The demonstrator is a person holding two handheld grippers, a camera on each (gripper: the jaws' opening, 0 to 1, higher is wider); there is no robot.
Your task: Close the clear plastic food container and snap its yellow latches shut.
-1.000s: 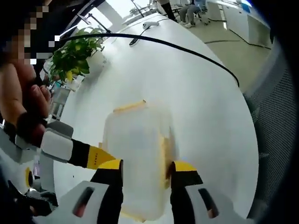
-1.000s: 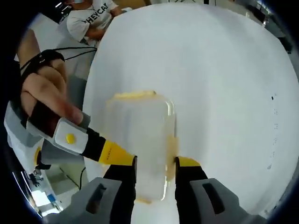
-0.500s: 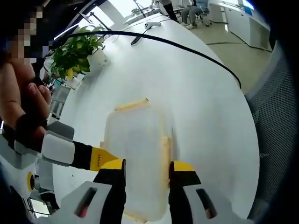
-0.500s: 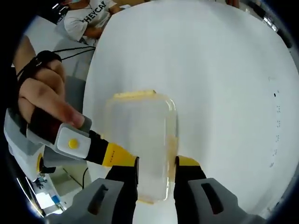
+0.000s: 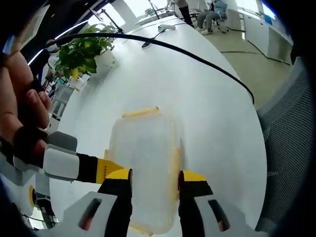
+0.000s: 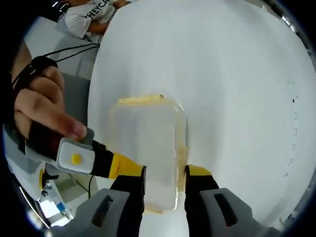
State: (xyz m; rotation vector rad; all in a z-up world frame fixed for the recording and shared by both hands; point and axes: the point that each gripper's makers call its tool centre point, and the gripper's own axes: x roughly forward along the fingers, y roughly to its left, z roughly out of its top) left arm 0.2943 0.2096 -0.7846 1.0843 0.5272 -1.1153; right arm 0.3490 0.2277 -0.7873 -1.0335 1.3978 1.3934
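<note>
The clear plastic food container [image 5: 145, 158] lies lid-down-closed on the white table [image 5: 207, 108], with a yellow latch [image 5: 140, 112] at its far end and another [image 5: 175, 165] along its right side. My left gripper [image 5: 155, 180] is shut on the container's near end, its jaws pressing both sides. In the right gripper view the same container [image 6: 148, 143] shows a far latch [image 6: 140, 99] and a right-side latch [image 6: 183, 153]; my right gripper [image 6: 165, 175] is shut on its near end. The other gripper's yellow-tipped finger [image 5: 106, 168] [image 6: 121, 165] reaches in from the left and touches the container's left side.
A potted plant [image 5: 81, 52] and a black cable [image 5: 197, 57] lie on the far part of the table. A hand [image 6: 42, 106] holds the other gripper at left. A grey mesh chair [image 5: 289, 148] stands past the table's right edge. A seated person [image 6: 94, 19] is beyond the table.
Both views have shifted slightly with the hands. The left jaws have drawn a little closer together on the container, which stays where it was.
</note>
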